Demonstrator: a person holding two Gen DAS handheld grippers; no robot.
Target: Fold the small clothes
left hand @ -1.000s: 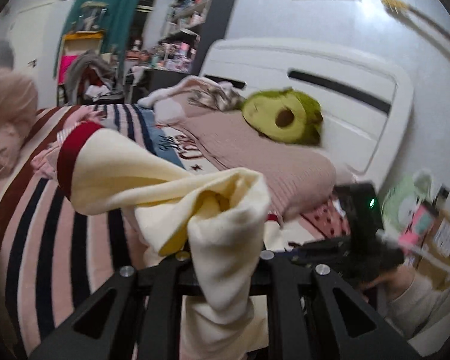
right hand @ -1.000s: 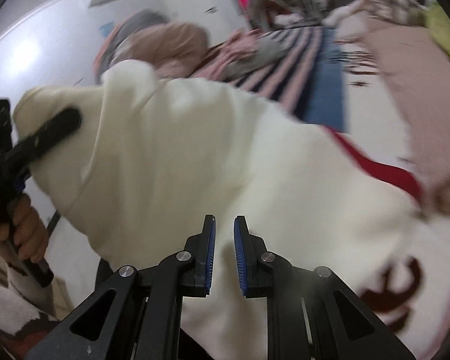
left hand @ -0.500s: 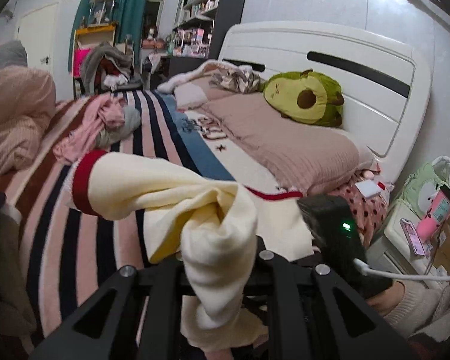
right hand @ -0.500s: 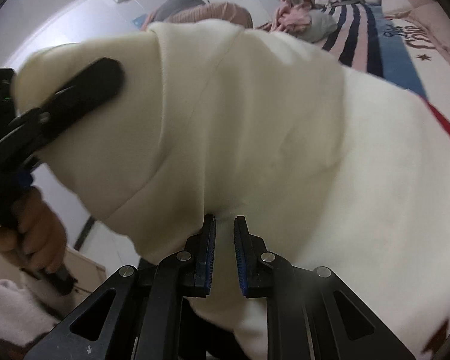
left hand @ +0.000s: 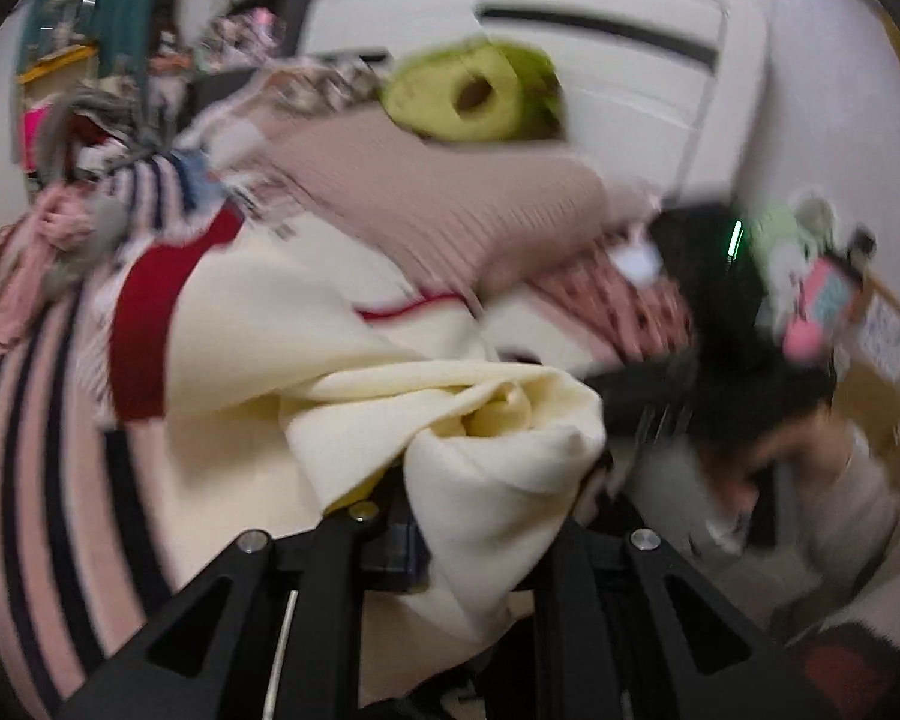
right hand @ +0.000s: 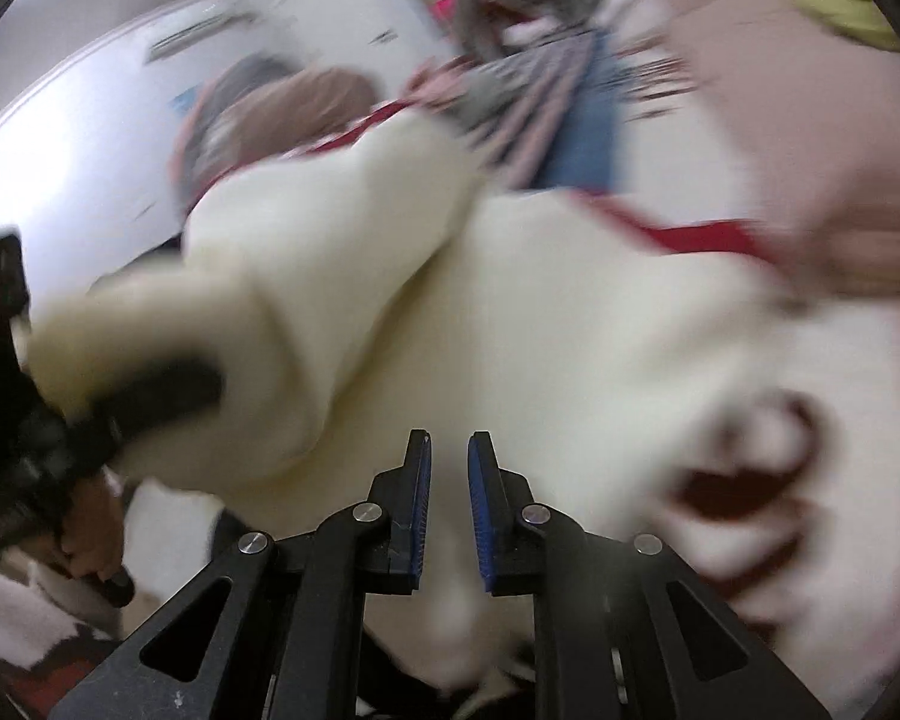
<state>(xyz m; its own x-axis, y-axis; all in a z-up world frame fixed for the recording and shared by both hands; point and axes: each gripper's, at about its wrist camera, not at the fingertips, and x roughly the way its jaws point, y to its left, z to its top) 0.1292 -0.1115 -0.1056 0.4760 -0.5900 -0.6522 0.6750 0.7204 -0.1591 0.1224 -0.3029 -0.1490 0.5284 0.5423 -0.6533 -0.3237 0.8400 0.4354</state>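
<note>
Sweater (left hand: 282, 324), cream with red trim, hangs between your hands over striped bed (left hand: 24, 450). Left gripper (left hand: 450, 504) pinched tight on bunched corner. Right gripper (right hand: 449, 504) nearly closed; whether it pinches cloth, cannot tell. Held spread, likely for laying flat.

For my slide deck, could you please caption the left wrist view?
Left gripper shut on bunched cream sweater above the striped bedspread, avocado plush behind.

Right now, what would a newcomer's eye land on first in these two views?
The cream sweater with a red cuff, bunched over the left gripper and filling the right wrist view. Behind it, a green avocado plush lies on the bed against the white headboard.
</note>
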